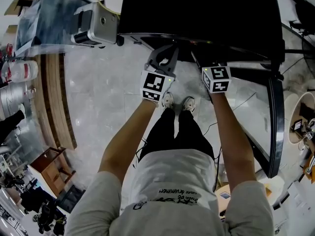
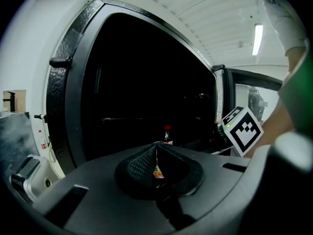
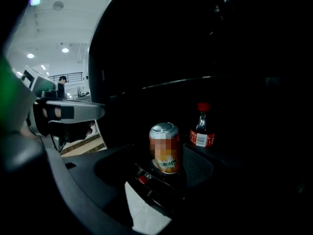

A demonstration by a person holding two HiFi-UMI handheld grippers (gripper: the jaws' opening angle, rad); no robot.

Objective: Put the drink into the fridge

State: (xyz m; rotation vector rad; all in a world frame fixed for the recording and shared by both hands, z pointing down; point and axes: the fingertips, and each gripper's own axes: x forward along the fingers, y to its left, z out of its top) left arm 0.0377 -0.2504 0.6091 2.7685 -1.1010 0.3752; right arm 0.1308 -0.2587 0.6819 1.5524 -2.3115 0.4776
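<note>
Can (image 3: 165,148): orange drink, upright, gripped at both sides and held at the dark mouth of the fridge (image 2: 73,87); impossible to tell whether its base rests on anything yet.
Right tongs (image 3: 164,156): clamped on the can, one pad against each side of its lower body.
Bottle (image 3: 202,126): red cap, red label, standing deeper inside, behind the can and to its right.
Left tongs (image 2: 157,150): pressed together, carrying nothing, pointed into the opening; a sliver of orange at the seam, too small to identify.
Fridge: open and unlit, with a thick dark frame and a thin rack line (image 3: 161,84) across the interior.
Door (image 1: 275,112): standing open at the right, beyond the right arm.
Stage: judged late in the carry, with the placing not yet done.
Risk, bottle: a knock-over, likely if the can is pushed straight back without steering clear of it.
Risk, can: a topple, likely if let go above the shelf or tilted, with depth hard to judge in that darkness.
Risk, grip: a slip on smooth metal, likely if the clamp eases before contact.
</note>
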